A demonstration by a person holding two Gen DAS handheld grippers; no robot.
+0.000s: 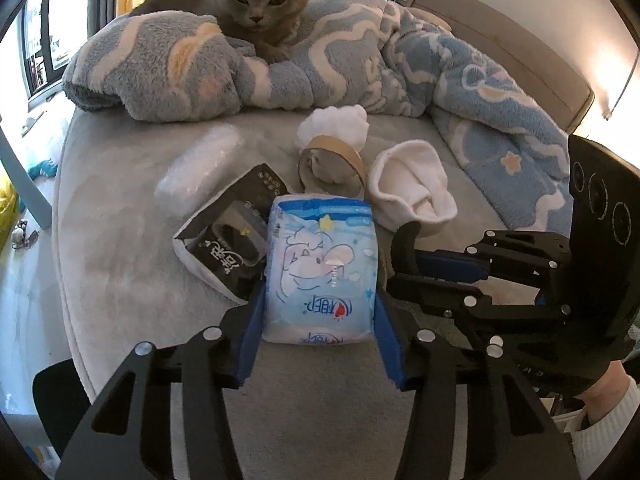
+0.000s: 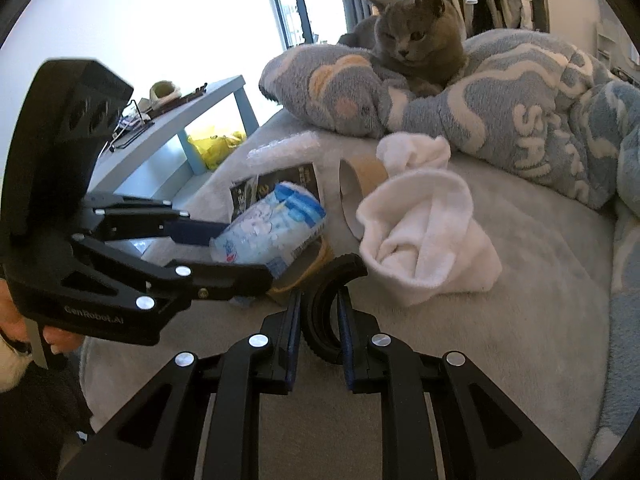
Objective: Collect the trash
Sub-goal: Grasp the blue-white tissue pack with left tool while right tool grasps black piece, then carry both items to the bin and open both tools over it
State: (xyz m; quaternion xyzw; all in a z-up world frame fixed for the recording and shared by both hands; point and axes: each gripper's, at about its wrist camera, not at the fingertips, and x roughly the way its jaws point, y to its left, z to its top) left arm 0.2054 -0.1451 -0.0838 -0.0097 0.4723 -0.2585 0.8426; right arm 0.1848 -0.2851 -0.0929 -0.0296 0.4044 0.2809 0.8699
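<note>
My left gripper (image 1: 320,312) is shut on a blue-and-white tissue pack (image 1: 322,268), held just above the grey bed; it also shows in the right wrist view (image 2: 272,236). My right gripper (image 2: 319,308) is shut on a black curved plastic piece (image 2: 326,300), seen from the left wrist view (image 1: 406,240). On the bed lie a black-and-white packet (image 1: 228,240), a cardboard tape roll (image 1: 332,164), a white sock (image 1: 412,188), a white wad (image 1: 334,124) and a clear bubble-wrap bundle (image 1: 200,168).
A grey cat (image 1: 256,4) sits on a blue-grey fleece blanket (image 1: 360,64) at the back of the bed (image 1: 120,280). A light blue side table (image 2: 168,136) with a yellow bag (image 2: 216,144) under it stands left of the bed.
</note>
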